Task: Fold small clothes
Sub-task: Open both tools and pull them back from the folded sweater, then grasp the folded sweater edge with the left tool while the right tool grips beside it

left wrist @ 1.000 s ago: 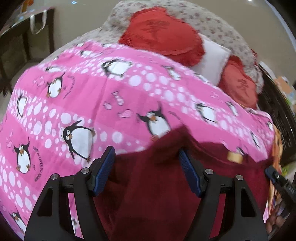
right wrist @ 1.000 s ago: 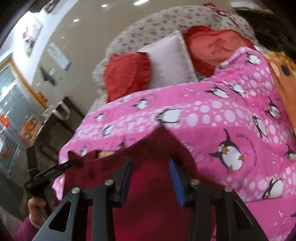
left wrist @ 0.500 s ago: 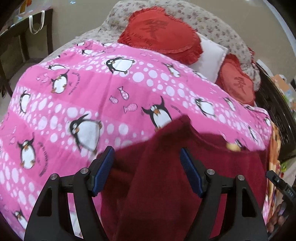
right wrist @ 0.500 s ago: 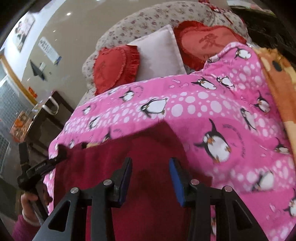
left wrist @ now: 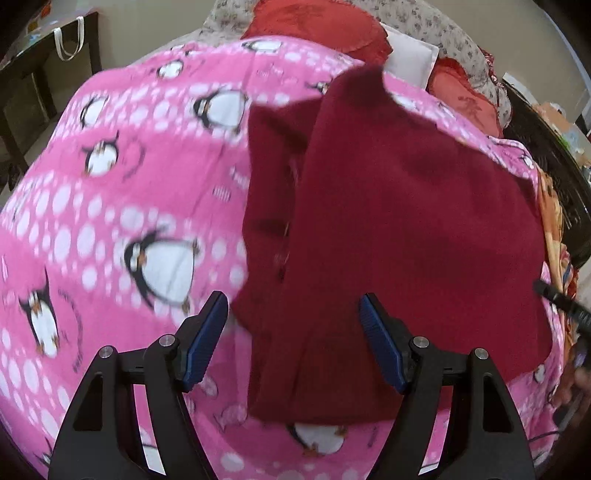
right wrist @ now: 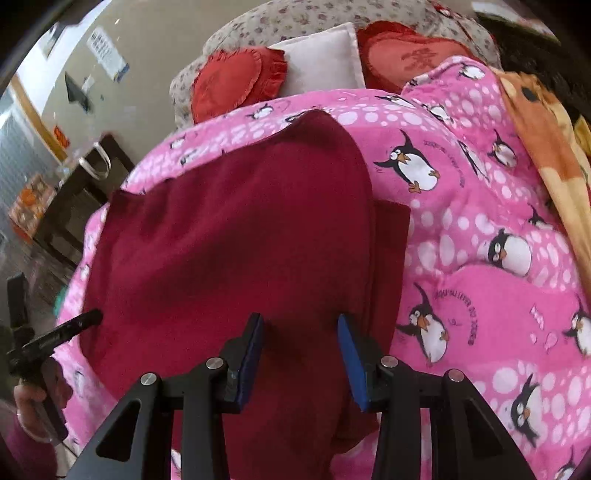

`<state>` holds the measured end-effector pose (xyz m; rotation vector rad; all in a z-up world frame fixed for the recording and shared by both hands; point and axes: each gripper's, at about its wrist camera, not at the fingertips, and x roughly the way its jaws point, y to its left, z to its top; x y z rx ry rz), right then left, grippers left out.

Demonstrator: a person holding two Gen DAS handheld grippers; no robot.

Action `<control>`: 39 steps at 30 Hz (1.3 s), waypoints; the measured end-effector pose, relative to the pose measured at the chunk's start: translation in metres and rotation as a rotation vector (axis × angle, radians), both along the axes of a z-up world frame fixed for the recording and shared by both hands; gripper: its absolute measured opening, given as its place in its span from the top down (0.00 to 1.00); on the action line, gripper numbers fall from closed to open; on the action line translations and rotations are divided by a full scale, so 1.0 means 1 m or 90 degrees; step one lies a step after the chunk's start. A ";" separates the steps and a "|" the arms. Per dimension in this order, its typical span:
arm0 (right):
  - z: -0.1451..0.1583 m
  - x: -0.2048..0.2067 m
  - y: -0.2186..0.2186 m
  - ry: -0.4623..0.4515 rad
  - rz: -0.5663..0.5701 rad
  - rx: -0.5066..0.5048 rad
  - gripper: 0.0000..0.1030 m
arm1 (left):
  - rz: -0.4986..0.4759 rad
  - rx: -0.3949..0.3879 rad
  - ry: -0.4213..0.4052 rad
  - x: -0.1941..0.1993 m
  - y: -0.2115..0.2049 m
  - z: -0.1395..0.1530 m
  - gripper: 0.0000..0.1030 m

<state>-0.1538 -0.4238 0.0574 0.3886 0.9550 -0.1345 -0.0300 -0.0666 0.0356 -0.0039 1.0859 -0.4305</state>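
Dark red garment: soft knit or fleece, spread on the pink penguin-print blanket; one layer folded over another, the lower layer's edge showing along the fold; lies directly ahead of and beneath both grippers. Left gripper: blue-padded jaws set wide apart; garment's near edge between them, pads not pressing on it. Right gripper: jaws partly apart over the red cloth; whether the pads pinch any fabric, cannot tell. Beyond the garment: two red heart-shaped cushions with a white pillow between them, against a floral backrest. Right of the right gripper: orange blanket. Left of it: dark side table; a hand gripping the other tool's handle.
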 end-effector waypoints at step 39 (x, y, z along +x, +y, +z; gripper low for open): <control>0.054 0.010 0.095 -0.026 0.057 0.068 0.49 | -0.002 -0.027 -0.004 -0.036 0.025 -0.013 0.28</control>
